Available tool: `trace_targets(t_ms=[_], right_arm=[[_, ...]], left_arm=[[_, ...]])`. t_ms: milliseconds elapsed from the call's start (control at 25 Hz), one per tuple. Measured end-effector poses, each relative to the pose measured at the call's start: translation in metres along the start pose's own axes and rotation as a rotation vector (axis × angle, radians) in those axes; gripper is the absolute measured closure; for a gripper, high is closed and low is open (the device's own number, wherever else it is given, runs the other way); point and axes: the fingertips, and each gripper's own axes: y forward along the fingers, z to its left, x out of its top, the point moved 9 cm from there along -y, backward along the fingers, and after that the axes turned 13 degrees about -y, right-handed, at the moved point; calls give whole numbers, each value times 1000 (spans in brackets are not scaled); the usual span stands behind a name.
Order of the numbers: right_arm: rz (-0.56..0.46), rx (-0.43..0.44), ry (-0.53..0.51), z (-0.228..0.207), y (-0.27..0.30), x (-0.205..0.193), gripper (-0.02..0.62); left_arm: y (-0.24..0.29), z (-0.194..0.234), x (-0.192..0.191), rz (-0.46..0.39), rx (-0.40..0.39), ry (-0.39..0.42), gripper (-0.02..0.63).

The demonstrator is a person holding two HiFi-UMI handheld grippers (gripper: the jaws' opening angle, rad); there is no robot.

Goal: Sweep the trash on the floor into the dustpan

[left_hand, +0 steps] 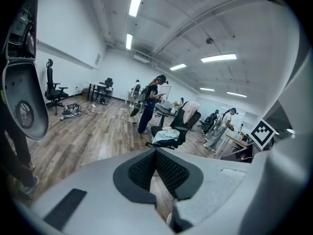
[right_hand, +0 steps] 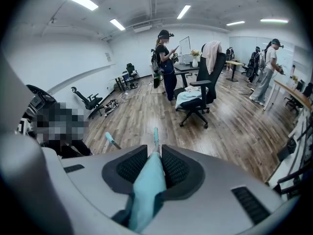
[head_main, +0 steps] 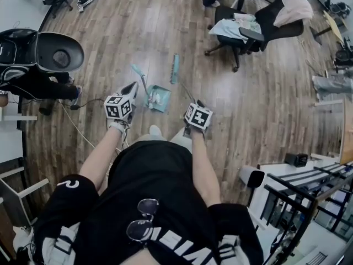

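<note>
- The right claw (right_hand: 154,155) is pressed onto the teal grip of the broom (right_hand: 145,187). The grip runs between the two pads and out towards the floor.
- The left claw (left_hand: 155,153) is pressed together at its tips. Nothing is seen between the pads, only a strip of floor below them.
- In the head view the brush head (head_main: 175,69) lies on the wooden floor (head_main: 138,32), just beyond the dustpan (head_main: 160,100), and a thin shaft leads back to the right claw.
- The dustpan sits on the floor ahead of the person's feet, between the two claws. Its own teal-tipped handle (head_main: 136,69) slants up and away on the left side.
- Pale scraps (head_main: 157,96) are seen inside the pan. Whether loose trash is left on the boards cannot be told at this size.
- The broom is judged light and stiff along its shaft, with soft bristles that will bend under pressure. Held so far from the head, it is likely to swing and twist in the grip.
- The dustpan is judged light plastic, easily pushed along smooth boards. It would best be steadied by its upright handle, near the teal tip, with the left claw.
</note>
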Motion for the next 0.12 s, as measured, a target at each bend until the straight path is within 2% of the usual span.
trace_targets(t_ms=[120], right_arm=[[4,-7,1,1,0,-1,511]], left_arm=[[0,2,-1,2,1,-1,608]])
